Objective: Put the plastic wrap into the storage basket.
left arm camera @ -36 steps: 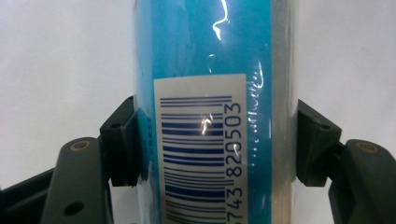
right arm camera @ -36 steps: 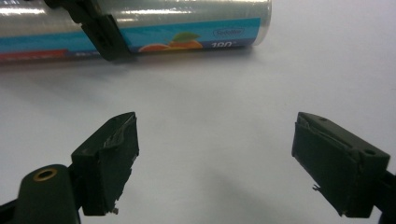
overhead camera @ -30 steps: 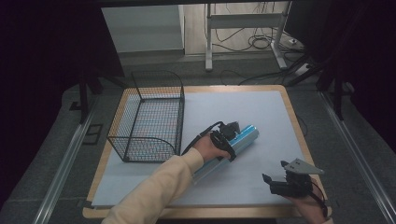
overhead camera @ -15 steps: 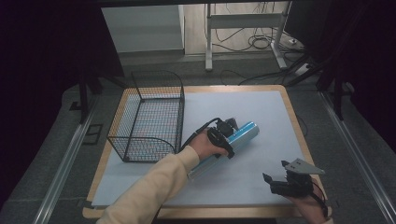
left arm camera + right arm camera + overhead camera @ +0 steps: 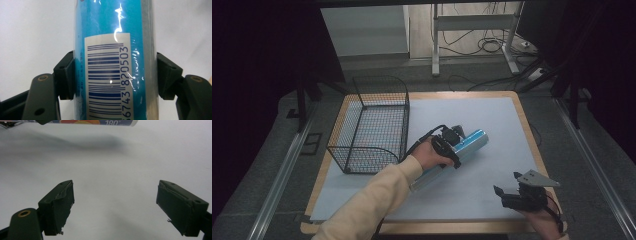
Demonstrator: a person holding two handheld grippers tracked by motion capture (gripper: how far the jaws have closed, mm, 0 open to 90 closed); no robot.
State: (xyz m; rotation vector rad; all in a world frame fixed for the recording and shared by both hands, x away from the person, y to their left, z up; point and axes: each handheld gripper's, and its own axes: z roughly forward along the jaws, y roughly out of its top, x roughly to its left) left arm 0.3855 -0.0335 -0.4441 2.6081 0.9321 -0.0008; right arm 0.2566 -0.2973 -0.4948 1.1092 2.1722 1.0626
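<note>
A long blue tube-shaped pack [image 5: 471, 141] lies slantwise over the white sheet [image 5: 492, 115], right of the basket. My left gripper [image 5: 451, 146] is shut across its middle. In the left gripper view the pack [image 5: 112, 37] with its barcode label stands between the two pads [image 5: 66, 72], which press on both sides. My right gripper [image 5: 508, 193] rests near the table's front right corner, apart from the pack. In the right gripper view it [image 5: 115, 205] is open over bare sheet. The pack's end [image 5: 95, 122] shows far off, with its shadow just below it.
A black wire basket [image 5: 372, 125] stands at the table's left side, just left of the held pack. The wooden table edge [image 5: 532, 145] frames the white sheet. Dark floor, table legs and cables lie beyond the far edge.
The left hand and the pack have shifted slightly away from the front edge, and more of the pack's near end now shows. The right gripper has stayed where it was.
</note>
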